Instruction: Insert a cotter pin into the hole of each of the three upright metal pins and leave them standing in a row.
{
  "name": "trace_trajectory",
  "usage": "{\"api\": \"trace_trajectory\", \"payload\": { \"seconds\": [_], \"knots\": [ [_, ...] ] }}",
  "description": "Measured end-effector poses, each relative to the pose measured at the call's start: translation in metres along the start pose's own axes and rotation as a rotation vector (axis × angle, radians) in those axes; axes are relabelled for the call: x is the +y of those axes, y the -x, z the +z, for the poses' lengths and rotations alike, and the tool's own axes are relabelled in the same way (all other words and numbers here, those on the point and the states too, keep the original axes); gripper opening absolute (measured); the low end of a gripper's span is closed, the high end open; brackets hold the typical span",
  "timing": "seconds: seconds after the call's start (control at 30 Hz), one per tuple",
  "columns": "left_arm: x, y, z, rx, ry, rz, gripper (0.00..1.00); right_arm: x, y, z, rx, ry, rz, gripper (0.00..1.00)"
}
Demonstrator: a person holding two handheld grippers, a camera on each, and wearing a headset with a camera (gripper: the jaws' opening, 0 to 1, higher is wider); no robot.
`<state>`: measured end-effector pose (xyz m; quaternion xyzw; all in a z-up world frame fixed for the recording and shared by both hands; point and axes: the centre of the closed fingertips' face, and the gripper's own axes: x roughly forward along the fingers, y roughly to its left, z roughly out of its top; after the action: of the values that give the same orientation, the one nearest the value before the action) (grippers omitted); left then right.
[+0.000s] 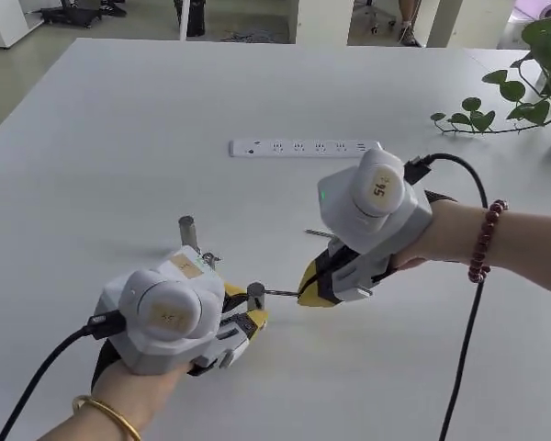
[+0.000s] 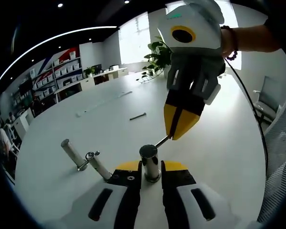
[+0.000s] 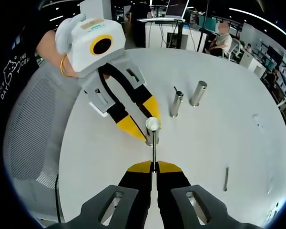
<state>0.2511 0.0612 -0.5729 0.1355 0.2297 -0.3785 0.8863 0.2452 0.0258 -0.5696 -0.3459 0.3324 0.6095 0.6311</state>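
Standing upright, a metal pin [image 2: 149,160] is clamped by the left gripper [image 2: 151,169]. A cotter pin [image 3: 153,145] is pinched by the right gripper [image 3: 153,167].

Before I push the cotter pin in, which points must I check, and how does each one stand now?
1. Left gripper shut on the metal pin: ok.
2. Right gripper shut on the cotter pin: ok.
3. Metal pin upright: ok.
4. Cotter pin tip reaches the metal pin's side: ok.
5. Tip in line with the hole: cannot tell, the hole is hidden.
6. Spare cotter pin lying on the table for the bare pin: ok.
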Motion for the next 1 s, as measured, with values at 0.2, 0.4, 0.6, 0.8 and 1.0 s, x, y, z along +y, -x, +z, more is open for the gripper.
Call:
{"api": "trace_trajectory", "payload": {
  "seconds": [0.2, 0.4, 0.6, 0.8, 1.0],
  "knots": [
    [0.002, -0.002, 0.0, 0.0, 0.017, -0.011, 0.12, -0.001, 0.0, 0.001, 0.006, 0.021, 0.002, 0.0],
    [0.002, -0.002, 0.0, -0.005, 0.024, -0.044, 0.11, -0.002, 0.0, 0.005, 0.01, 0.067, 0.001, 0.0],
    [0.001, -0.002, 0.0, -0.011, 0.023, -0.074, 0.11, -0.002, -0.002, 0.011, 0.014, 0.106, 0.011, 0.0],
    [0.001, -0.003, 0.0, -0.019, 0.05, -0.063, 0.11, -0.001, -0.005, 0.017, 0.015, 0.112, 0.017, 0.0],
    [0.001, -0.004, -0.002, -0.031, 0.121, -0.048, 0.11, -0.001, -0.008, 0.021, 0.02, 0.098, 0.017, 0.0]
  ]
}}
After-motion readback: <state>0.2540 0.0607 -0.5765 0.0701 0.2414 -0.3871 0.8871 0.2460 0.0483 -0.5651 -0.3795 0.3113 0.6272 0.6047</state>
